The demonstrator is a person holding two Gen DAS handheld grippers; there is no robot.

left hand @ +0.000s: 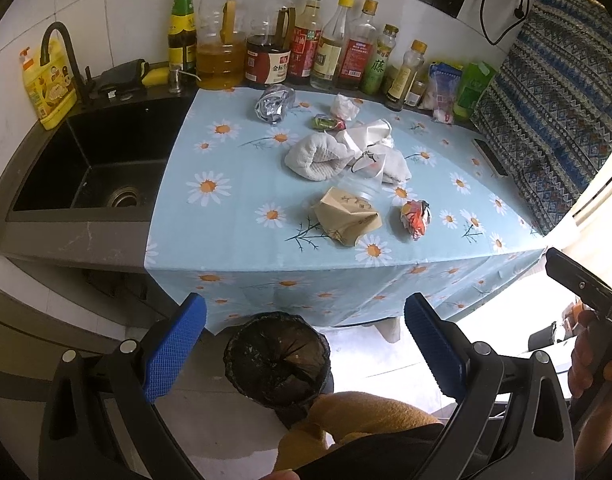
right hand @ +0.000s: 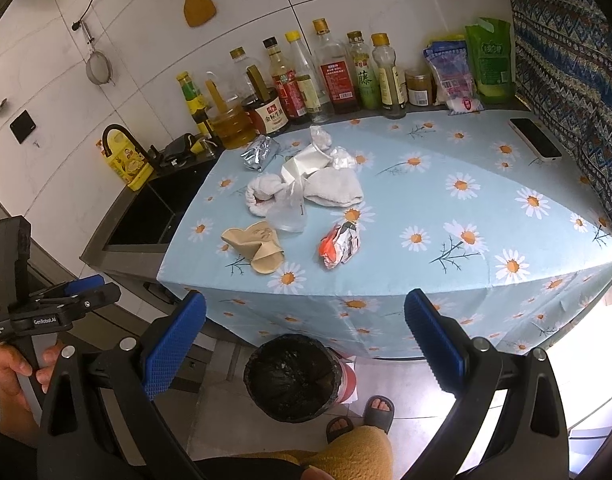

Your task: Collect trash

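Here both grippers are hovering in front of the tabletop (left hand: 234,184), above the floor; the left gripper (left hand: 305,344) is holding its blue fingers (left hand: 174,354) spread wide with nothing between them, and the right gripper (right hand: 305,340) is likewise keeping its fingers (right hand: 174,350) spread and empty. The trash is lying scattered on the daisy-print tablecloth (right hand: 465,208): a crumpled brown paper bag (left hand: 347,216) is sitting nearest the front edge, a crushed red-and-white wrapper (left hand: 415,216) just beside it, a clear plastic cup (right hand: 286,216) lying on its side behind them, a silver foil packet (left hand: 274,104) near the bottles (left hand: 306,40), and a small green wrapper (left hand: 327,123) and a balled white tissue (left hand: 344,107) close together. White cloths (left hand: 317,158) are resting in the middle, touching a white plastic bag (left hand: 371,132). A bin lined with a black bag (left hand: 278,358) is standing on the floor below the front edge; a phone (right hand: 535,139) is lying well apart on the right.
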